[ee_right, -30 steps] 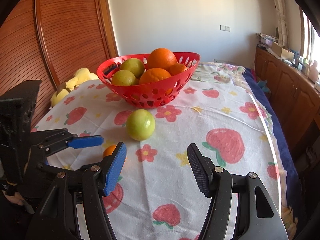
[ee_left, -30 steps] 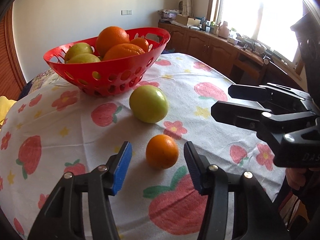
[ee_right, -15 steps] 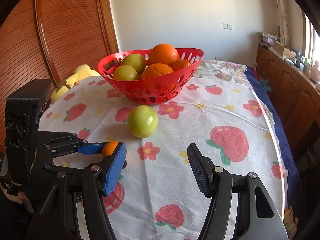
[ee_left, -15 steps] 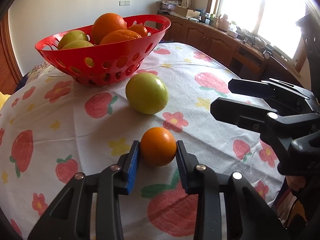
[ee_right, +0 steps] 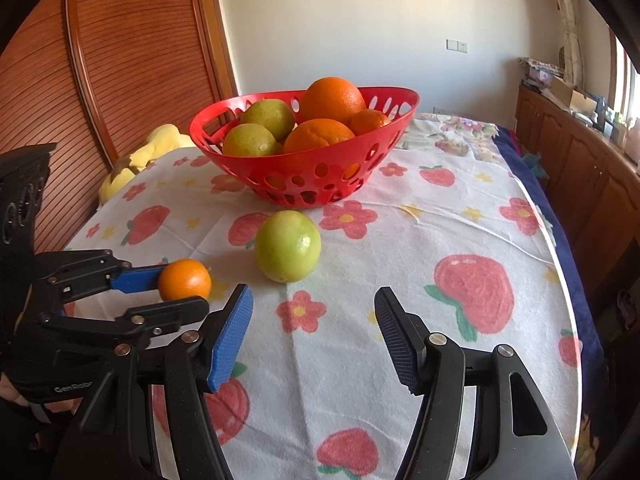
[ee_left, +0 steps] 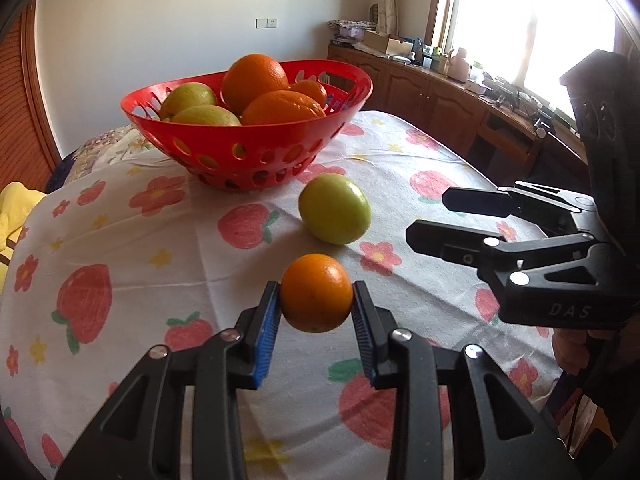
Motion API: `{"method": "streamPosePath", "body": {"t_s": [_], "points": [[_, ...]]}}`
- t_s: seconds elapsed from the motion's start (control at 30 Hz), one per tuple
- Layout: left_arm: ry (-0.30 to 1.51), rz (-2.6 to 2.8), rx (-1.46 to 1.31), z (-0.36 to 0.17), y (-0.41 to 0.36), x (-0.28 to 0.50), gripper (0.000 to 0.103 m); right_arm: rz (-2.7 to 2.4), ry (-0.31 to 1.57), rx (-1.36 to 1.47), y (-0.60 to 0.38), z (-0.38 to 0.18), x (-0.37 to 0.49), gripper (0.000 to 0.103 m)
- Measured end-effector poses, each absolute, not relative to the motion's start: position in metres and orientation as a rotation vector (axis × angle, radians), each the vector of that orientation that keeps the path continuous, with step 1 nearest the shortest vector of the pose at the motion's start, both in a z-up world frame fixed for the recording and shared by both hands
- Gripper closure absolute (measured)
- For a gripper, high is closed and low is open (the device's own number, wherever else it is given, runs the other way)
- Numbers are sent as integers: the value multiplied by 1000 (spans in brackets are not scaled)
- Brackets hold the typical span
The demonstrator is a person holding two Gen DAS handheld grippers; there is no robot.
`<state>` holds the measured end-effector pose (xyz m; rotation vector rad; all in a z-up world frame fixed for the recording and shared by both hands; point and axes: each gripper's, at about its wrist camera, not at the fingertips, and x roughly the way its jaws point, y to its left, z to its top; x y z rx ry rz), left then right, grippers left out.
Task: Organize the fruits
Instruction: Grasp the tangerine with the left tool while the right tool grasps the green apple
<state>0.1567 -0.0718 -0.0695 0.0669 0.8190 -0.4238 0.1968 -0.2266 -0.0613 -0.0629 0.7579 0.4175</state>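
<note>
A small orange [ee_left: 316,293] sits between the blue pads of my left gripper [ee_left: 315,312], which is shut on it and holds it just above the cloth; the right wrist view shows the same small orange [ee_right: 185,280] in that left gripper [ee_right: 176,292]. Beyond it a green fruit [ee_left: 334,214] [ee_right: 288,245] lies loose on the tablecloth. Farther back stands a red perforated basket [ee_left: 256,156] [ee_right: 320,184] with oranges and green fruits in it. My right gripper [ee_right: 314,332] hovers open over the cloth near the green fruit, nothing between its fingers; the left wrist view shows this right gripper [ee_left: 444,216] at the right.
The round table wears a white cloth [ee_right: 420,248] printed with strawberries and flowers. A yellow soft object [ee_right: 156,148] lies at the table's far left edge. Wooden cabinets [ee_left: 432,96] with clutter run under the window on the right. A slatted wooden door [ee_right: 132,60] stands behind the table.
My left gripper closed its pads on the small orange and lifted it slightly, moving toward the basket. The right gripper stayed open and nearly still.
</note>
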Motion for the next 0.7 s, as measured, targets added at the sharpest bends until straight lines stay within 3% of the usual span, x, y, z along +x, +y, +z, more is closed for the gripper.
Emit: {"method": "streamPosePath", "body": {"t_s": [0.7], "points": [[768,-367,28,-57,-43,154,70,459,854,-130,-178,-79,258,38]]}}
